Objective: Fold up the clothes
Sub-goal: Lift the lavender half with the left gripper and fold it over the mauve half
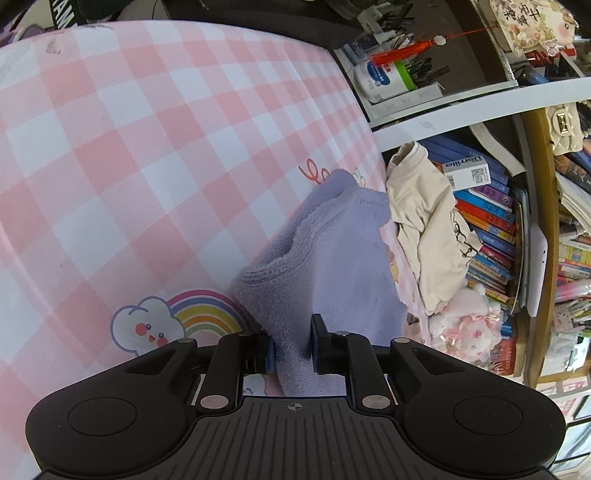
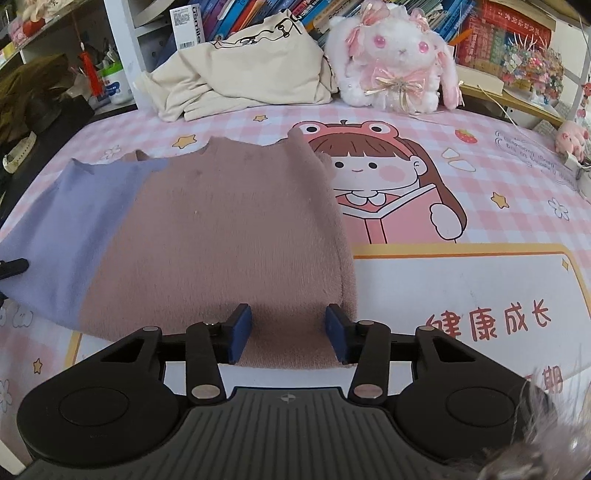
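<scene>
The sweater [image 2: 207,236] lay mid-mat, partly folded; more folds remained. The left gripper [image 1: 291,345] pinched its lilac part at nine o'clock; the right gripper [image 2: 288,332] straddled the hem half-open, seemingly ungripped.

place: home, child's room | evidence: crammed bookshelves [image 2: 258,14] far; plush rabbit [image 2: 399,55] far right; pink checked cartoon table cover [image 2: 461,184]
</scene>
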Demonstrator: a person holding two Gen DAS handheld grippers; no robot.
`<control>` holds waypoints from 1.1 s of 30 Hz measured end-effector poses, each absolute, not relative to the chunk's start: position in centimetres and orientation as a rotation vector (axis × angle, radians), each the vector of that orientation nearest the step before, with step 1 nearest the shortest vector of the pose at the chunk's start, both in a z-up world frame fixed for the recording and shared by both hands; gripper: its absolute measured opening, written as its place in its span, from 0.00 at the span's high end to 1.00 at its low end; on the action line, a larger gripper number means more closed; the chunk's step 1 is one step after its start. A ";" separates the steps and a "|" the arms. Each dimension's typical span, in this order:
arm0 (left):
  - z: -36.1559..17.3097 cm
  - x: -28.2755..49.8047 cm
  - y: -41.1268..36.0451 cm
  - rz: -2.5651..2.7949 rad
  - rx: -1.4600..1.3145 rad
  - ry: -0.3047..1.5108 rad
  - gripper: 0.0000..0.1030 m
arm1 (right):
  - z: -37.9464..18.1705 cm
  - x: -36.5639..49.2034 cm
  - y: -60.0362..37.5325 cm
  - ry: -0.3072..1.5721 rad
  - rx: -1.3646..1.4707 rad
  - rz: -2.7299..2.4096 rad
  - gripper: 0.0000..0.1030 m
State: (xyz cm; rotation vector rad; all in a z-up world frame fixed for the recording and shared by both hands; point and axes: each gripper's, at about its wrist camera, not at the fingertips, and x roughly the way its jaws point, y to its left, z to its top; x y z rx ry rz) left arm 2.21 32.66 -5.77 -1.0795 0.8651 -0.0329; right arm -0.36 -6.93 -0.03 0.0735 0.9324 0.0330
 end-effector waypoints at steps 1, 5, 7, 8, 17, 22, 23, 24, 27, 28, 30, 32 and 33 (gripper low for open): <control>-5.7 2.2 32.6 -0.031 -1.073 0.863 0.84 | 0.0 -0.5 -6.9 0.933 0.072 0.034 0.59; -5.9 2.1 32.7 -0.029 -1.065 0.853 0.84 | -0.1 -0.7 -6.8 0.934 0.060 0.034 0.59; -5.8 1.8 32.7 -0.021 -1.057 0.846 0.84 | -0.1 -0.6 -6.8 0.938 0.064 0.037 0.58; -5.7 1.7 32.6 -0.016 -1.049 0.841 0.84 | -0.1 -0.5 -6.9 0.940 0.066 0.040 0.58; -2.0 1.4 30.2 -0.012 -0.856 0.757 0.86 | -0.3 0.2 -8.2 0.958 0.093 0.111 0.56; 1.5 1.0 27.3 -0.033 -0.703 0.688 0.88 | -0.4 0.5 -9.1 0.969 0.102 0.174 0.56; 2.2 0.9 26.6 -0.039 -0.669 0.676 0.88 | -0.4 0.6 -9.1 0.972 0.095 0.190 0.56; 3.0 0.9 25.9 -0.046 -0.633 0.665 0.88 | -0.5 0.6 -9.3 0.974 0.088 0.206 0.56; 5.0 0.8 23.4 -0.054 -0.550 0.629 0.88 | -0.6 0.8 -9.9 0.981 0.085 0.255 0.56; 5.6 0.7 22.5 -0.058 -0.526 0.618 0.88 | -0.6 0.9 -10.1 0.983 0.086 0.272 0.56; 6.7 0.6 20.7 -0.069 -0.480 0.600 0.88 | -0.7 1.1 -10.6 0.987 0.089 0.305 0.56; 7.7 0.4 18.8 -0.082 -0.438 0.586 0.88 | -0.8 1.2 -11.1 0.987 0.092 0.338 0.56; 8.2 0.2 17.7 -0.090 -0.418 0.580 0.88 | -0.9 1.3 -11.3 0.986 0.093 0.358 0.56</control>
